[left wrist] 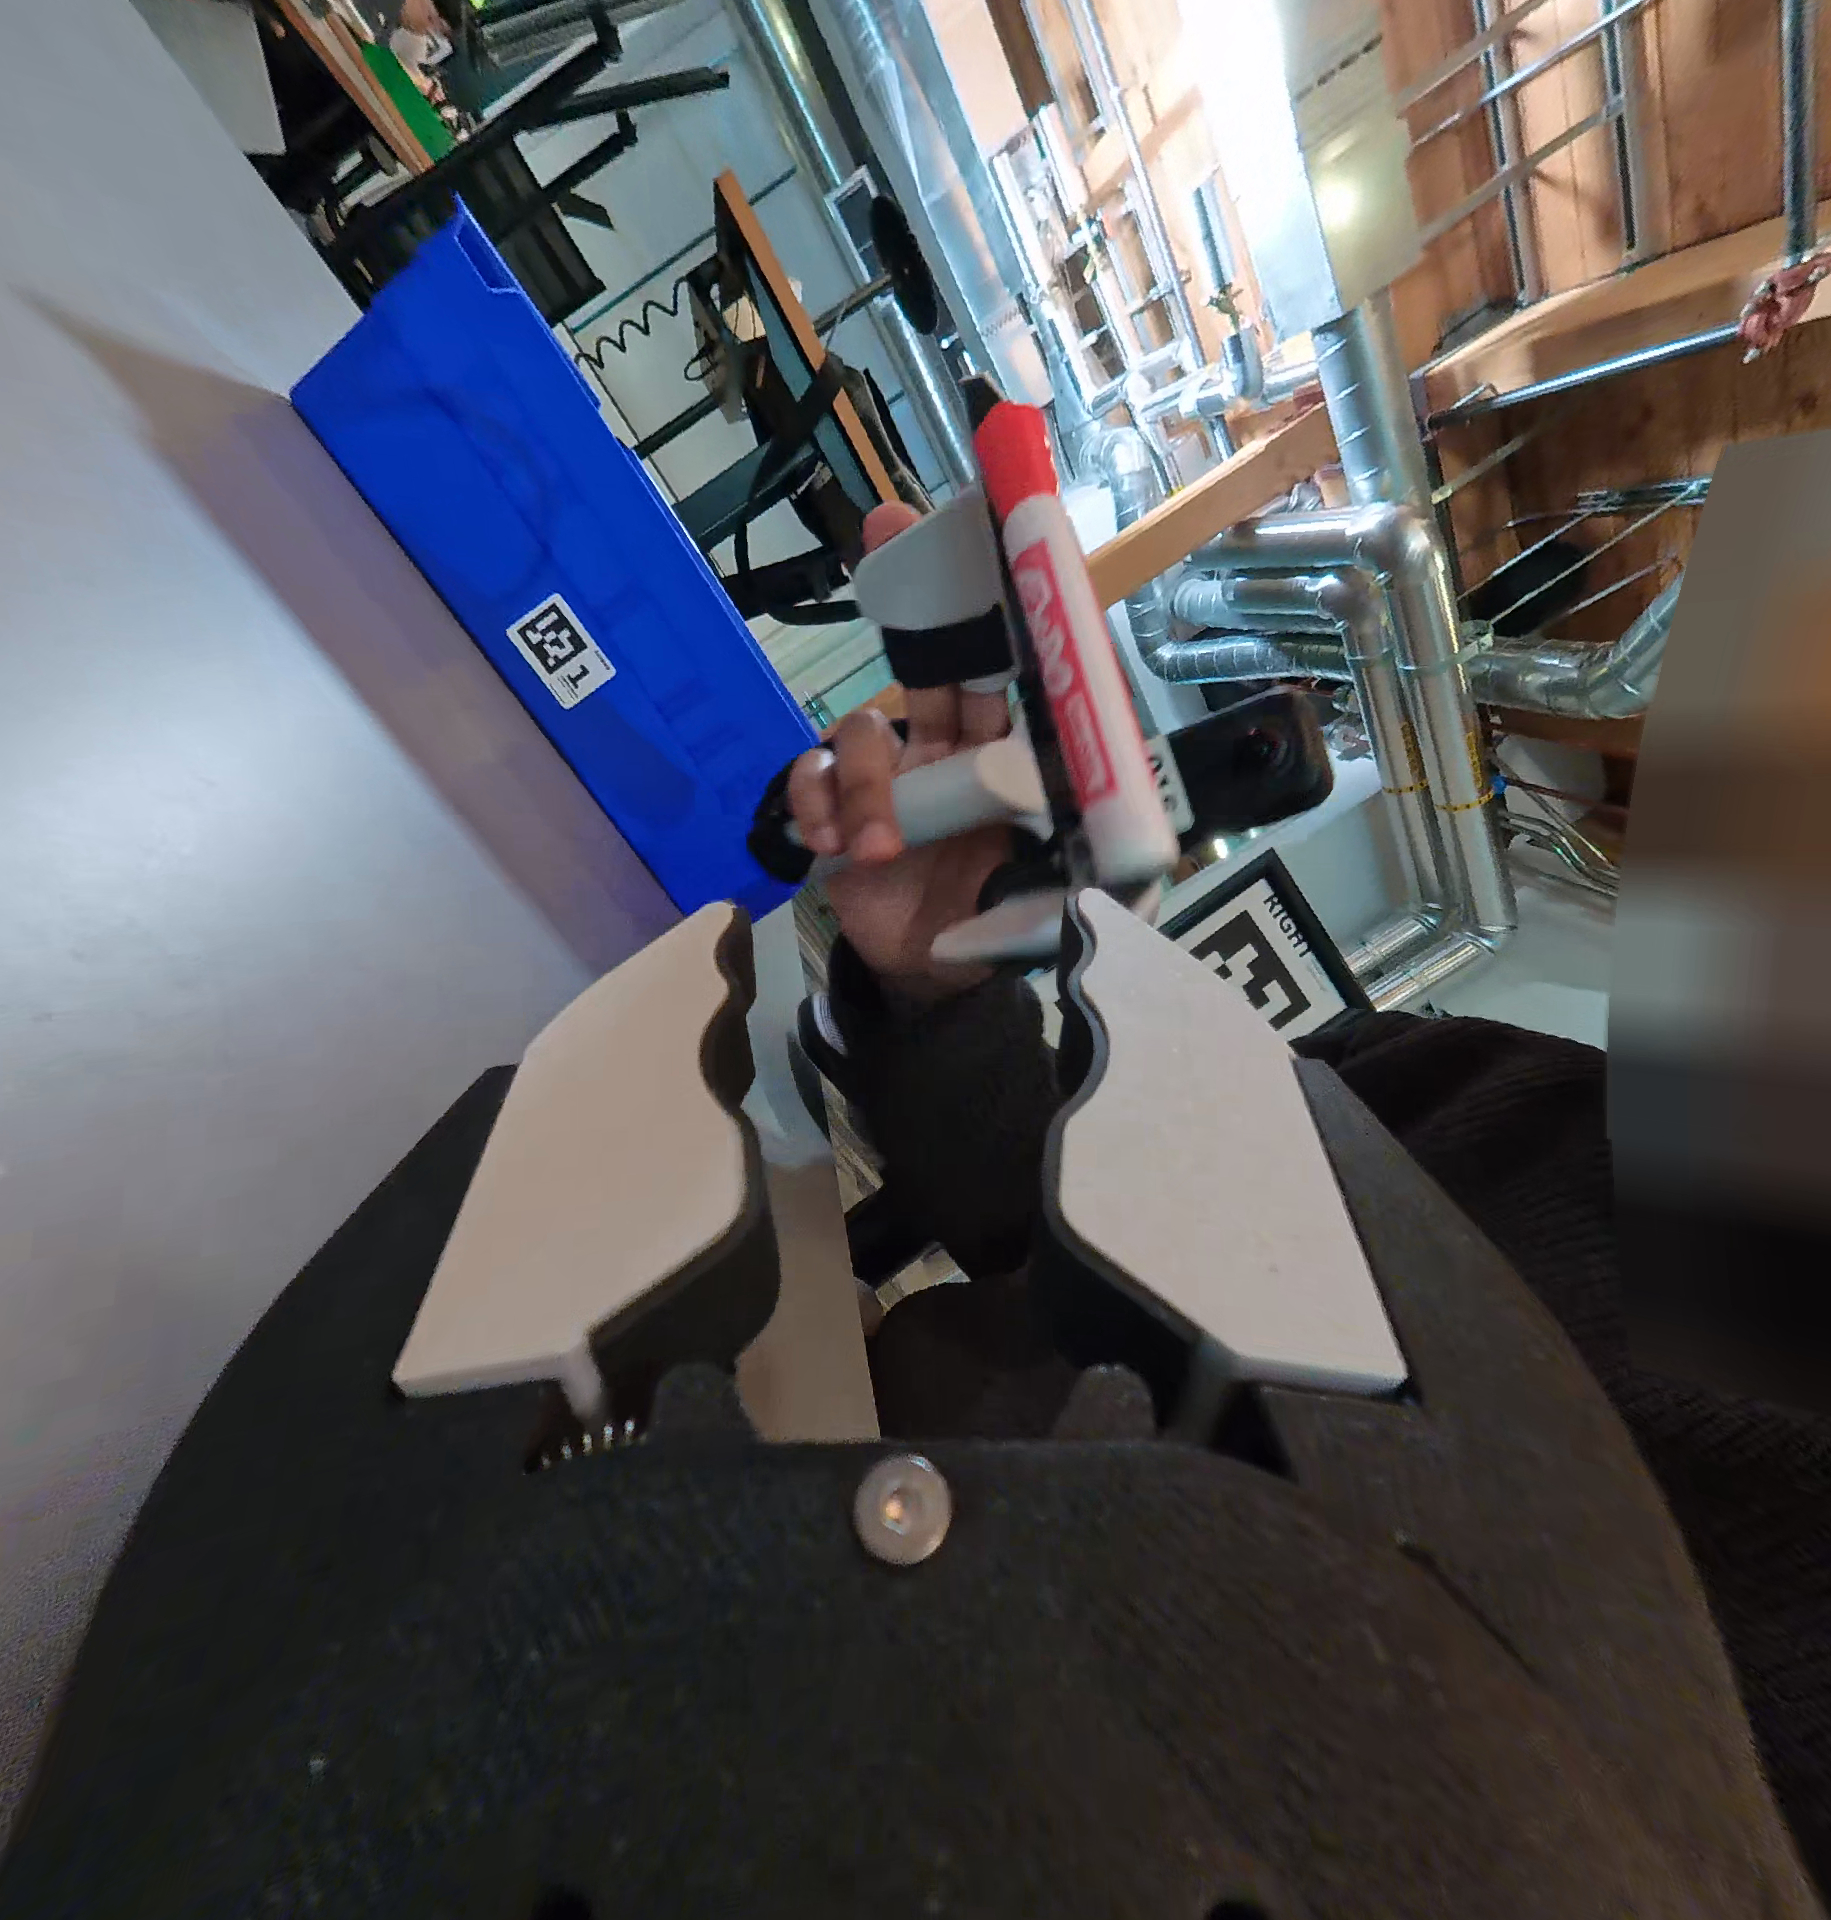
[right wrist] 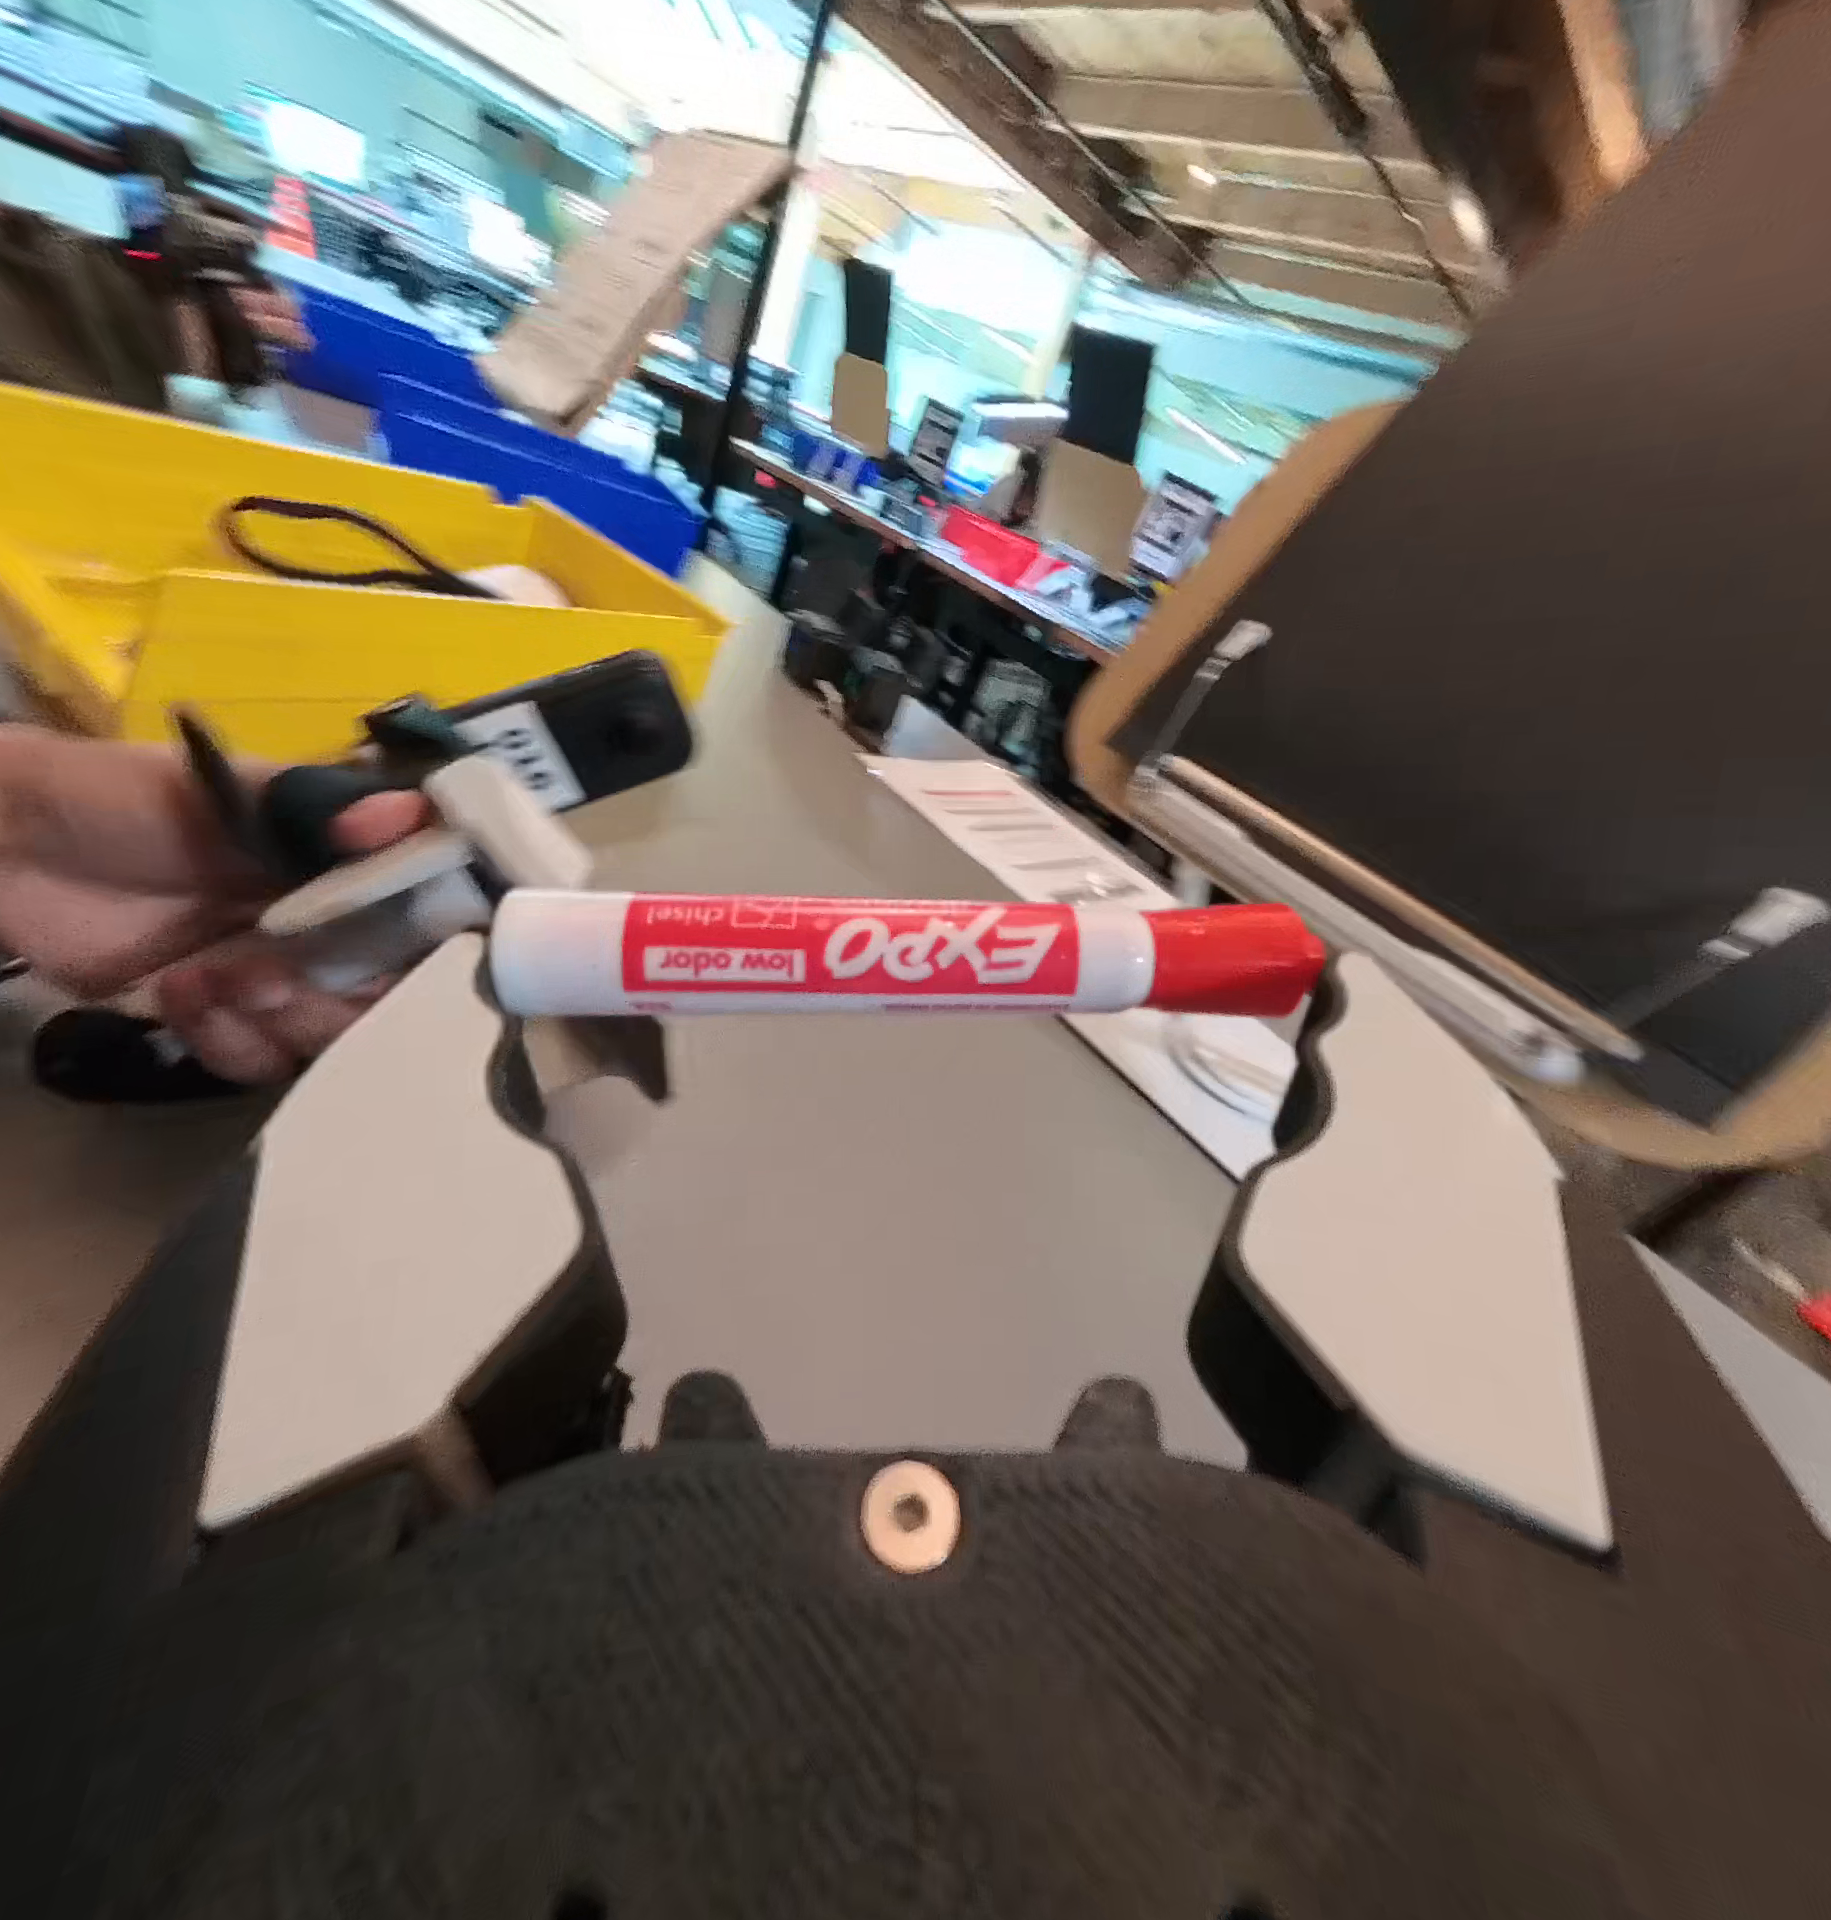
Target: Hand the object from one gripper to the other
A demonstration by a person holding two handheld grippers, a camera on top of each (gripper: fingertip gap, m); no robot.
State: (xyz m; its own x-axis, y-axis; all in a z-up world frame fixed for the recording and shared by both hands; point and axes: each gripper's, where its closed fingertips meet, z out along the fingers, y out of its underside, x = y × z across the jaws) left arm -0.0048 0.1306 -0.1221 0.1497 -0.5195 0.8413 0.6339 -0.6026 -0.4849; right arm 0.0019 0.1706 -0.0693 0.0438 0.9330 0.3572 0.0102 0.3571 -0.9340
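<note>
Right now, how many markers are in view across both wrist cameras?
1. The red-capped marker is clamped end to end between the fingertips of the right tool, ahead of the open, empty left tool. The yellow bin is partly hidden inside, so another could lie there.

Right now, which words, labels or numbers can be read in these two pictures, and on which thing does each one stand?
I do not copy out writing; these things bear it:
red and white marker, held in the right gripper: printed band, legible.
blue bin: white sticker with black code, legible.
black-and-white tag board: one short word, legible.
white sheet beyond the marker: lines too blurred to read.
</note>
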